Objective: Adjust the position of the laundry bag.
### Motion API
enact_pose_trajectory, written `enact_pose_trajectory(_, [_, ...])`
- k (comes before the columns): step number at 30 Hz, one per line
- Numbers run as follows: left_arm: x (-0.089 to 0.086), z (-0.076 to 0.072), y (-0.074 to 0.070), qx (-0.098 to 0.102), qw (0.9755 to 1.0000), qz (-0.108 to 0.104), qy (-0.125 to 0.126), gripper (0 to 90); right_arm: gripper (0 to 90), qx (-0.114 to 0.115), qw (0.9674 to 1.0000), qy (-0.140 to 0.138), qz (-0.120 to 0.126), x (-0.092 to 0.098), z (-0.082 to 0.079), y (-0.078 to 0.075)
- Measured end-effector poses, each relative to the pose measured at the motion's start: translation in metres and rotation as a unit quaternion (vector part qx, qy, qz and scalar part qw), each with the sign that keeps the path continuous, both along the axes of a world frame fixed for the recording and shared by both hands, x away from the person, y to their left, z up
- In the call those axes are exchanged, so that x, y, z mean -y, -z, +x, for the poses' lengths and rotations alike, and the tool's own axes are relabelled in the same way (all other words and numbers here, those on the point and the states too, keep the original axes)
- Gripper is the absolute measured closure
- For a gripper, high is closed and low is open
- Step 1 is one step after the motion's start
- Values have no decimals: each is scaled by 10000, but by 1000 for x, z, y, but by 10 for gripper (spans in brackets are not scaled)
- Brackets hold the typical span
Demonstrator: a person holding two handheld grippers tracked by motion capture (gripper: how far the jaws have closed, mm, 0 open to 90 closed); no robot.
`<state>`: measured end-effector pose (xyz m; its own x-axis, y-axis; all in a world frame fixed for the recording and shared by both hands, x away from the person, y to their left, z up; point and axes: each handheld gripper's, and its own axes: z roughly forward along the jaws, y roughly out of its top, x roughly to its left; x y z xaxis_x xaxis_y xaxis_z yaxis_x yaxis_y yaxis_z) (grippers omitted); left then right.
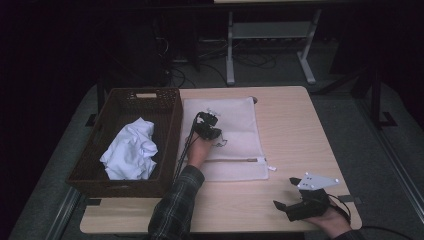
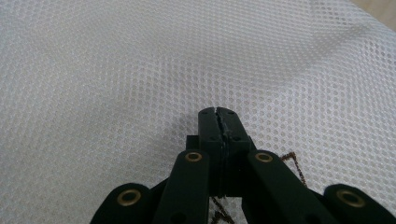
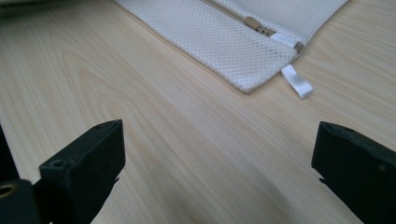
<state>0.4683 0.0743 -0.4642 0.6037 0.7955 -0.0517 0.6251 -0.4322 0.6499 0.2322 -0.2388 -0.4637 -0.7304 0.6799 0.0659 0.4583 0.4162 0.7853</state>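
You have a dark wicker basket (image 1: 165,130) at the left edge of the light wood tabletop (image 1: 295,135), holding a crumpled white cloth (image 1: 131,150). Beyond the tabletop, note grey metal legs (image 1: 230,55) and loose cables (image 1: 250,57) on the floor.

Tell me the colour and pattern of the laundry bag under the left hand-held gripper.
White fine honeycomb mesh laundry bag; the left gripper view shows it best.
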Motion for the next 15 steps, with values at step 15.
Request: enact_pose_trajectory(15, [8,-20,1,-103,9997,-176,144,893,22,-1,10000,-9,9,-1,1,0])
